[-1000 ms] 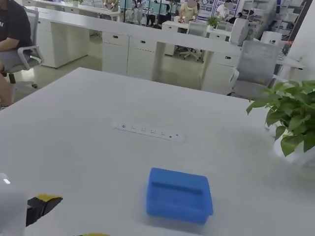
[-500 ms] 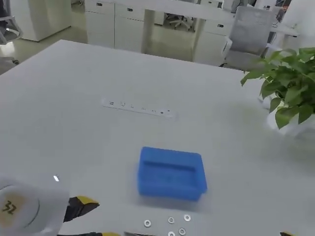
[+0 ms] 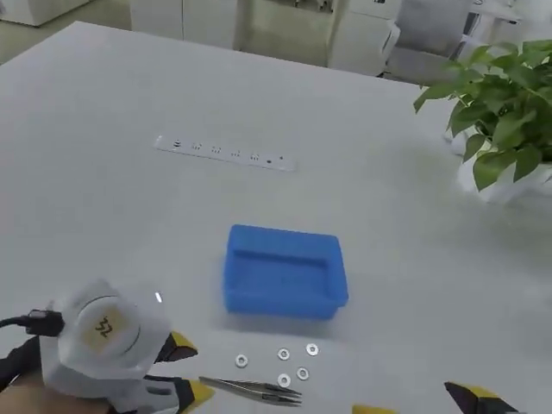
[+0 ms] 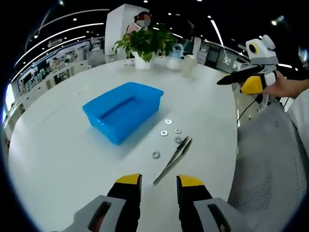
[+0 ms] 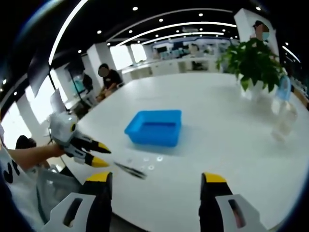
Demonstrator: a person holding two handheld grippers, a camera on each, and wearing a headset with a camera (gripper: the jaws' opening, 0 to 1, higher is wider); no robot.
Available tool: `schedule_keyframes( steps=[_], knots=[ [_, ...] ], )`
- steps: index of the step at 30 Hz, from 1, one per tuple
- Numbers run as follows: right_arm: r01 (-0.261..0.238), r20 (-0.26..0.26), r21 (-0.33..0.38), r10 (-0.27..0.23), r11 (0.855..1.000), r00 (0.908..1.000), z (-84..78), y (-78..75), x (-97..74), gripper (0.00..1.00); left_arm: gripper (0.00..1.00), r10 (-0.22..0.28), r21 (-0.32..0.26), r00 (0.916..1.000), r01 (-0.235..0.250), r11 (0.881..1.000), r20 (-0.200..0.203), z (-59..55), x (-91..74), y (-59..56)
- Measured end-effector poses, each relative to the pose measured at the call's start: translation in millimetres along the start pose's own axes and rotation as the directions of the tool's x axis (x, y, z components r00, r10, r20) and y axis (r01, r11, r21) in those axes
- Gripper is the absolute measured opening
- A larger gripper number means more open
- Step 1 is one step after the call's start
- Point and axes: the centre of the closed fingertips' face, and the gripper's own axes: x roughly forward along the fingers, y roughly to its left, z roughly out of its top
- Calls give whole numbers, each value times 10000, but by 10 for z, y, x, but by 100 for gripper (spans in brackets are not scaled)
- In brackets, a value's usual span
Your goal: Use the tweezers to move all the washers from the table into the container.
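A blue container stands open on the white table. In front of it lie several small metal washers and the metal tweezers, flat on the table. My left gripper is at the lower left, open and empty, its tips just left of the tweezers' handle end. Along its jaws I see the tweezers, washers and container. My right gripper pokes in at the bottom right, wide open, facing the container, the washers and the tweezers.
A power strip lies on the table beyond the container. A potted green plant stands at the far right. Clear bottles stand beside the plant. Desks and chairs lie past the table's far edge.
The head camera has tilted down, bringing the washers and tweezers into view. My left gripper has come further in toward the tweezers, and the right gripper's tips have entered at the bottom right.
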Motion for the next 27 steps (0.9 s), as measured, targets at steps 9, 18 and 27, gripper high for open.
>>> schedule_keyframes(
  steps=[9, 18, 27],
  knots=[
    [-248, -107, -17, 248, 9997, 9996, -45, 97, -15, 69, 22, -564, 500, 9953, 604, 9969, -785, -134, 185, -16],
    [-449, -110, -211, 446, 9988, 9989, -33, 188, -33, 67, 8, -1086, 1582, 9890, 1236, 9796, -1001, -126, 248, -129],
    [-911, -155, -788, 901, 9927, 9958, 4, 377, 41, 65, 0, -1280, 1824, 9876, 1429, 9728, -906, -71, 176, -286]
  ],
)
